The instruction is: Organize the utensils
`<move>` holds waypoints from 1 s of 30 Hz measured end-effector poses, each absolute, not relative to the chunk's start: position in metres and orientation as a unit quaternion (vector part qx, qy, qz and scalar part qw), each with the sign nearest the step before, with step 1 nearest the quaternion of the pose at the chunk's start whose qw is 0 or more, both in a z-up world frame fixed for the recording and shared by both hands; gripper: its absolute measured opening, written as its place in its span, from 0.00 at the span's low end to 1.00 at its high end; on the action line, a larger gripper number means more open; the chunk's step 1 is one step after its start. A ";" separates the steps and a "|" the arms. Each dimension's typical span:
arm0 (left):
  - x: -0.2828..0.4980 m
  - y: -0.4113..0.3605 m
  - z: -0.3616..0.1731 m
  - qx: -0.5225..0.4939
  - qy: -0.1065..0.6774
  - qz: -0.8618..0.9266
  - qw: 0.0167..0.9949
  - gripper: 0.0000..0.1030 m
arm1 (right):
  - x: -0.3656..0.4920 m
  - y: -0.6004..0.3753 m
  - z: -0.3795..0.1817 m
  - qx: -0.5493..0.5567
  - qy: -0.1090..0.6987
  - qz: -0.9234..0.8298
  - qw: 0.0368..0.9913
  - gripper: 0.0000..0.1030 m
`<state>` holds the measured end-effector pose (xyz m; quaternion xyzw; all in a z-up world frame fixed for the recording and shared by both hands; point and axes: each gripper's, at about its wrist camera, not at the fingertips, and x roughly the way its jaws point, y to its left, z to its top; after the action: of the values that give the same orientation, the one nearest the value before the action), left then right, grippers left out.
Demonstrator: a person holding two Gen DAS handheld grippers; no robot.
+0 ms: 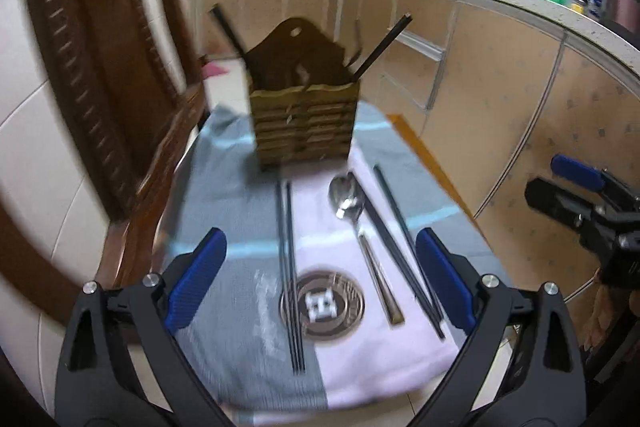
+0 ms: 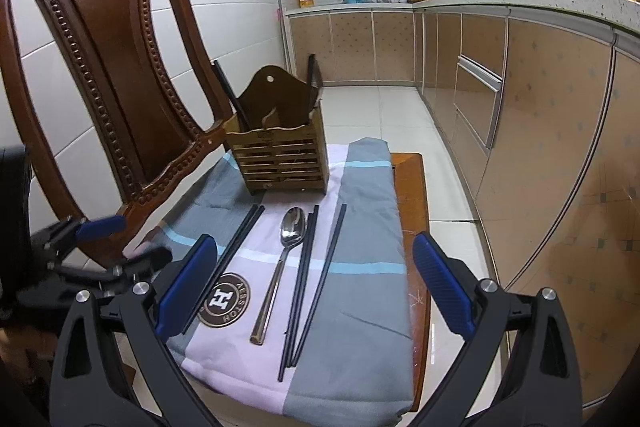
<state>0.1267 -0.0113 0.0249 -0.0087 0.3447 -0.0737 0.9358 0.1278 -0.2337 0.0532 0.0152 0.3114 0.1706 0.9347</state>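
The left hand-held gripper is wide open and holds nothing; it hovers above the near end of the folded cloth, with its blue pads on both sides of the utensils. The right hand-held gripper is also wide open and empty; it hovers over the same cloth.

On the cloth lies a metal spoon, its bowl toward the wooden utensil holder; left of it lies one pair of black chopsticks across a round logo patch; just right of the spoon lie more black chopsticks, and one single chopstick a little apart. The holder stands upright at the far end of the cloth, beside the wooden chair back; some dark chopsticks already stand in it, leaning outward.
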 end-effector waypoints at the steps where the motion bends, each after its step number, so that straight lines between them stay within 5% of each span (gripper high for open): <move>1: 0.139 -0.013 0.021 -0.001 0.354 -0.081 0.932 0.90 | 0.132 -0.236 0.050 0.019 0.314 0.166 0.935 0.93; 8: 0.229 -0.002 -0.033 -0.039 0.399 -0.146 0.905 0.60 | 0.168 -0.249 0.026 0.052 0.348 0.144 0.925 0.93; 22: 0.312 -0.030 -0.093 -0.027 0.460 -0.282 0.841 0.39 | 0.211 -0.241 -0.004 0.053 0.384 0.140 0.911 0.93; 27: 0.322 -0.021 -0.096 -0.070 0.476 -0.296 0.825 0.11 | 0.217 -0.237 -0.007 0.053 0.388 0.143 0.909 0.93; 30: 0.318 -0.018 -0.091 -0.076 0.470 -0.298 0.827 0.05 | 0.219 -0.235 -0.008 0.046 0.389 0.141 0.909 0.93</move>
<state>0.3179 -0.0182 -0.0910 -0.0764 0.4704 -0.2978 0.8271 0.2189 -0.2345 -0.0084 0.0461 0.3887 0.1410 0.9093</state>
